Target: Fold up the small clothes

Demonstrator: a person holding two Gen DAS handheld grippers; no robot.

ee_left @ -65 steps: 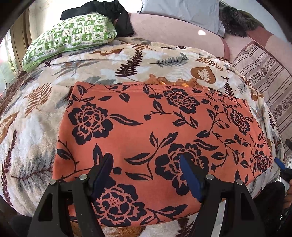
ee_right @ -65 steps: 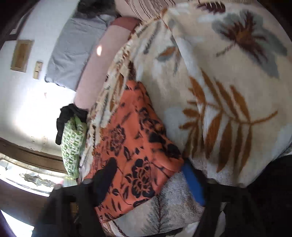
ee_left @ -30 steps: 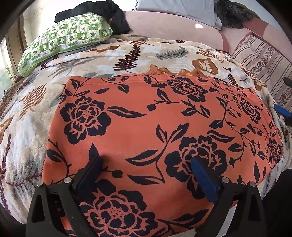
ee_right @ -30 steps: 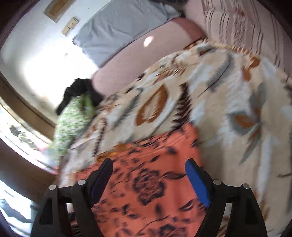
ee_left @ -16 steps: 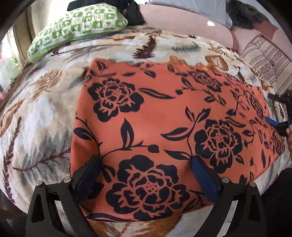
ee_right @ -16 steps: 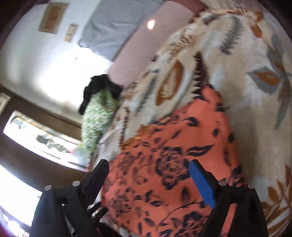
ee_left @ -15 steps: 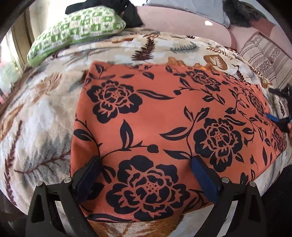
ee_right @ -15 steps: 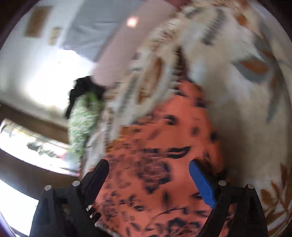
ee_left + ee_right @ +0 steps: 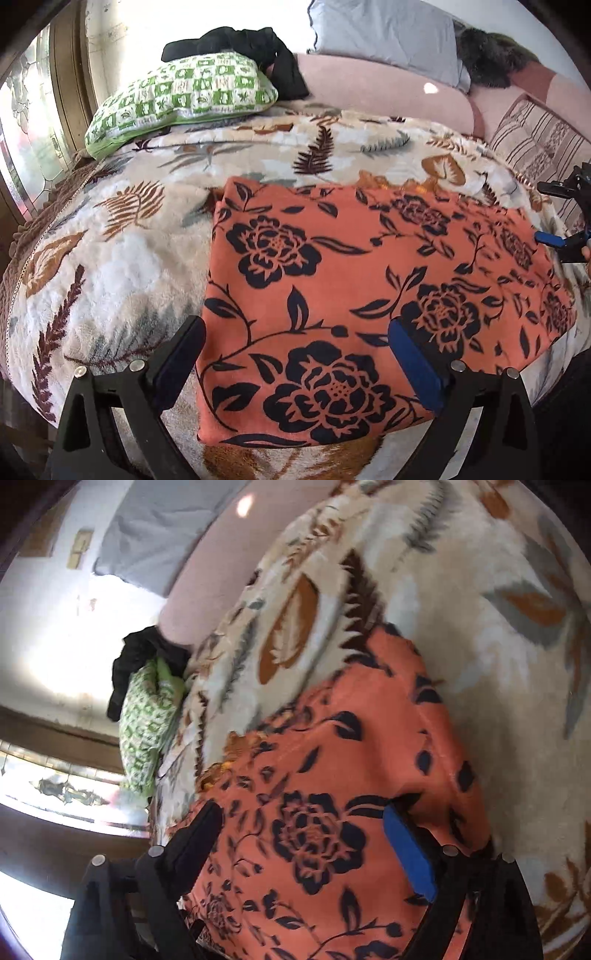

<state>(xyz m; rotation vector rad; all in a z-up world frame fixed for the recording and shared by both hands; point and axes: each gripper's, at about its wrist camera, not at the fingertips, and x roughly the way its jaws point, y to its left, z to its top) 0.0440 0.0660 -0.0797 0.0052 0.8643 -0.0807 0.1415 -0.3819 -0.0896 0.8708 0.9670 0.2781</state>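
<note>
Two grippers hang over the bed, both with jaws wide apart and holding nothing. The left gripper [image 9: 295,358] straddles the near left corner of the orange cloth [image 9: 354,288], which lies flat on the blanket [image 9: 110,258] (long side running left to right). The right gripper [image 9: 303,842] hovers over its right end. A grab might catch the fluffy blanket too.

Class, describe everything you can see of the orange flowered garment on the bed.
The orange garment is soft-looking cloth printed with dark roses, leaves and vines. It lies flat as a rough rectangle on the leaf-patterned blanket, its edges straight and little wrinkled. A bit of frilly orange trim peeks out at its far edge. The left gripper and the right gripper are both open above it, gripping nothing.
</note>
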